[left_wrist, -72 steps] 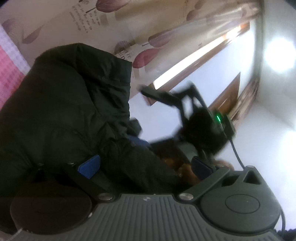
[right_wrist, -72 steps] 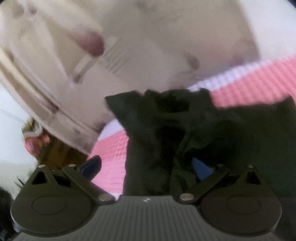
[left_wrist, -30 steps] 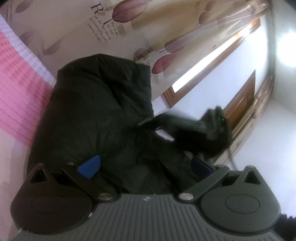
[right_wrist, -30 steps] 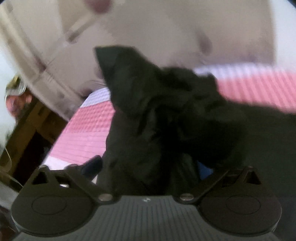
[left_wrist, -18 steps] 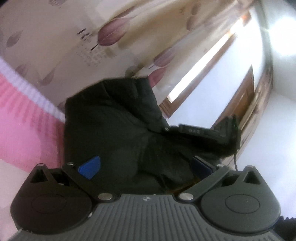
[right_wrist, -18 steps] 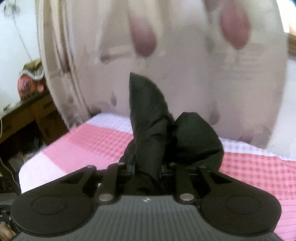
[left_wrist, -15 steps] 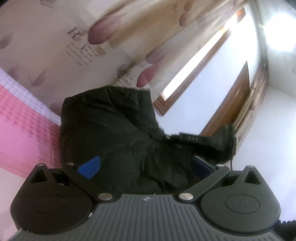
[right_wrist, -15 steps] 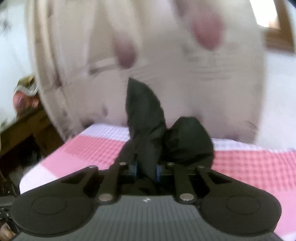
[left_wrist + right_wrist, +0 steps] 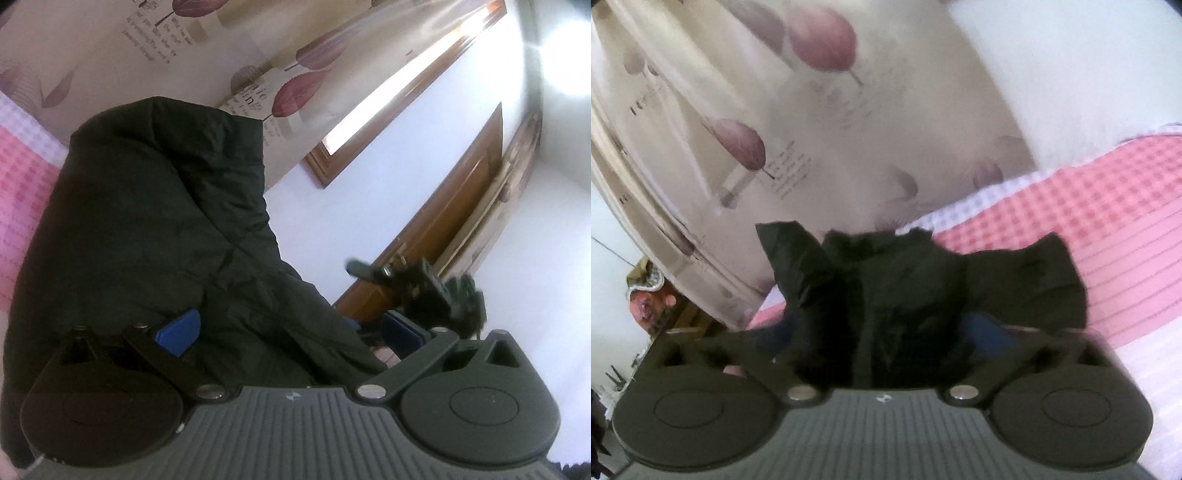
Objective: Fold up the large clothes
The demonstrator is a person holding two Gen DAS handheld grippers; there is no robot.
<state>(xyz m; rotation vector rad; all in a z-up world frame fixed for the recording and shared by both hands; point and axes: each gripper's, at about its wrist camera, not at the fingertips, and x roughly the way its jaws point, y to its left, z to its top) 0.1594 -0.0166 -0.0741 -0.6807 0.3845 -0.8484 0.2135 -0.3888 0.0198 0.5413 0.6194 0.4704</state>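
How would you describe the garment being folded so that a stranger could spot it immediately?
Start at the pink-and-white checked bedspread below the leaf-printed curtain. On it lies a crumpled black jacket, the only dark, bulky thing on that pale bedding.

two close wrist fisheyes, rolled left and downward-tilted right, sharing black garment (image 9: 155, 229), pink bedspread (image 9: 1108, 206), curtain (image 9: 738, 110)

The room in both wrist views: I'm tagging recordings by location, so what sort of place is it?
Probably a bedroom: a pink checked bedspread, a leaf-print curtain and a wooden door.
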